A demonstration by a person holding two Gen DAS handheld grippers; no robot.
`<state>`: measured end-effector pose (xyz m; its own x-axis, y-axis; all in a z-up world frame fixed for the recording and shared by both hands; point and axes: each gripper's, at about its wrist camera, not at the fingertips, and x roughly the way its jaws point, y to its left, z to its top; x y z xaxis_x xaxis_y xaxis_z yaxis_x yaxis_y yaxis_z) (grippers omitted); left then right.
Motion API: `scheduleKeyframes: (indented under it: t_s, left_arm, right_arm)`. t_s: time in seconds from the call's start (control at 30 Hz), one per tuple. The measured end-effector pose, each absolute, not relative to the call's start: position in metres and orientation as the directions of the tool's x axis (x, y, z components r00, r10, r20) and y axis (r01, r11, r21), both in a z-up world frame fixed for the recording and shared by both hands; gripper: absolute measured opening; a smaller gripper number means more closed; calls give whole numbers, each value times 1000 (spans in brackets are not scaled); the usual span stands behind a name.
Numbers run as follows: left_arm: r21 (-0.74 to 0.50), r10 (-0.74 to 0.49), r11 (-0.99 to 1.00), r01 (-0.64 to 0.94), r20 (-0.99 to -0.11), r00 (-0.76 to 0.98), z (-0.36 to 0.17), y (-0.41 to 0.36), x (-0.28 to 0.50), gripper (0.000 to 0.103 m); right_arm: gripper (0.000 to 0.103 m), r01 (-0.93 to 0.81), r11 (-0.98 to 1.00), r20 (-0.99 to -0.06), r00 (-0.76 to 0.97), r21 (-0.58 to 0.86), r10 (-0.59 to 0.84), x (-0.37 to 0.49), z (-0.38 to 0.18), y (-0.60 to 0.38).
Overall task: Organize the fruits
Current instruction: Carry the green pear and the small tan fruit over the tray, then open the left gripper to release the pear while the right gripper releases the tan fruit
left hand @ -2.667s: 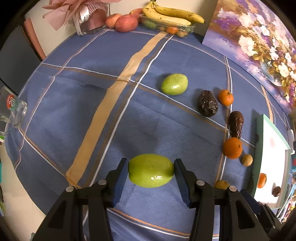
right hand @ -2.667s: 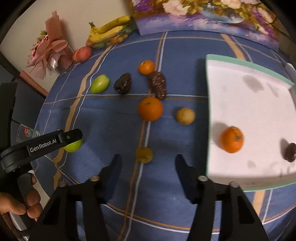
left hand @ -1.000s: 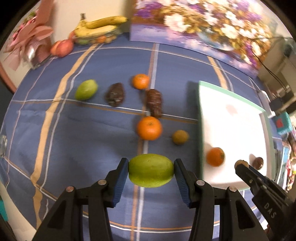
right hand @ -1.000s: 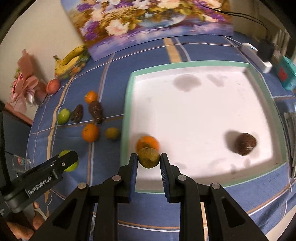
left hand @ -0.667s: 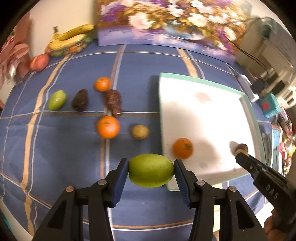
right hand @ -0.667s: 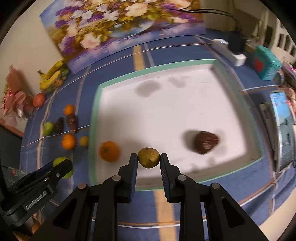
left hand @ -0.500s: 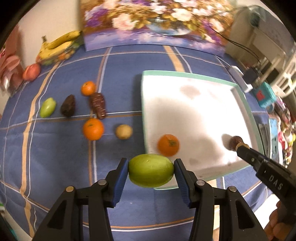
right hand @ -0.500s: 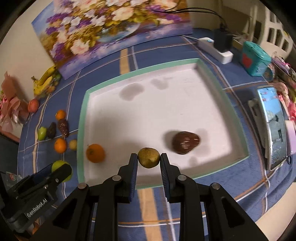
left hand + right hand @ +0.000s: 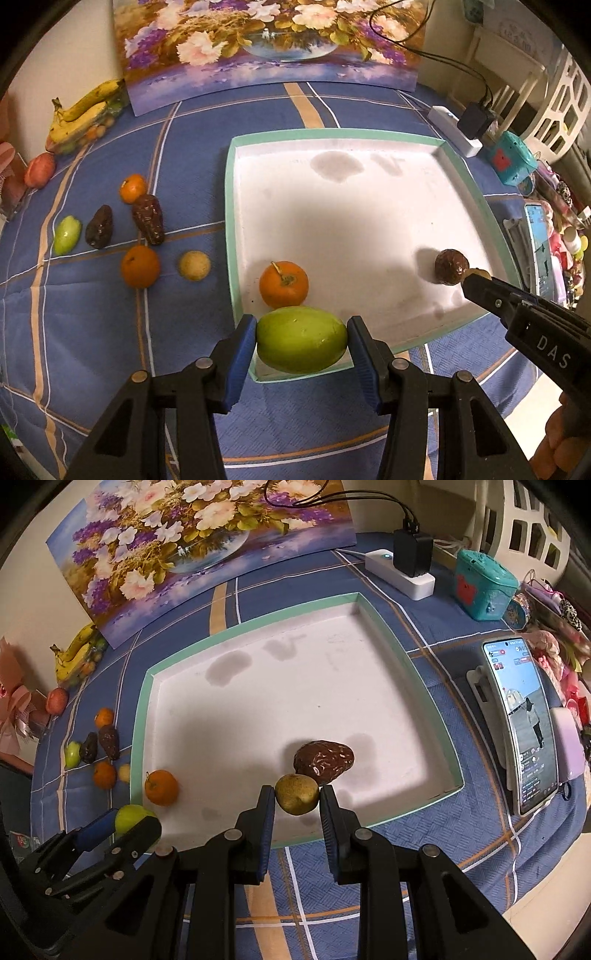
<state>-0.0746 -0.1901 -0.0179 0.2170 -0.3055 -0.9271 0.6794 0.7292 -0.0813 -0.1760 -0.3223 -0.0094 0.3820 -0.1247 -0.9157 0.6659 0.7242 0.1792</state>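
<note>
Left claw (image 9: pixel 302 345) clamps a green mango (image 9: pixel 302 344) end to end, held over the near left corner of the white tray (image 9: pixel 229 206) (teal rim). Right claw (image 9: pixel 297 797) is pinched shut on a small yellow-brown round fruit (image 9: pixel 297 794), above the tray's near side, just beside a dark brown fruit (image 9: pixel 324 762) lying inside. An orange (image 9: pixel 283 284) also sits in the tray. On the blue plaid tabletop (image 9: pixel 92 332), left of the tray: two oranges, two dark fruits, a small green mango (image 9: pixel 67 235), a tan round fruit (image 9: pixel 194 265).
</note>
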Motion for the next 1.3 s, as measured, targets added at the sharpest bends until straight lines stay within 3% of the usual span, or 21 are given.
scheduleKeyframes:
  t_s: [0.67,1.3]
  left_arm:
    - [-63,-251,736,674,-950,185,-46,-198,-75,54]
    - [-78,-291,753,653,-930,225,-17,-178,-65,55]
  right_arm:
    - [26,669,727,-953,296,154,-71,-169,-43,-323]
    - [29,657,741,-948,306,143,-89,-167,-28,-313]
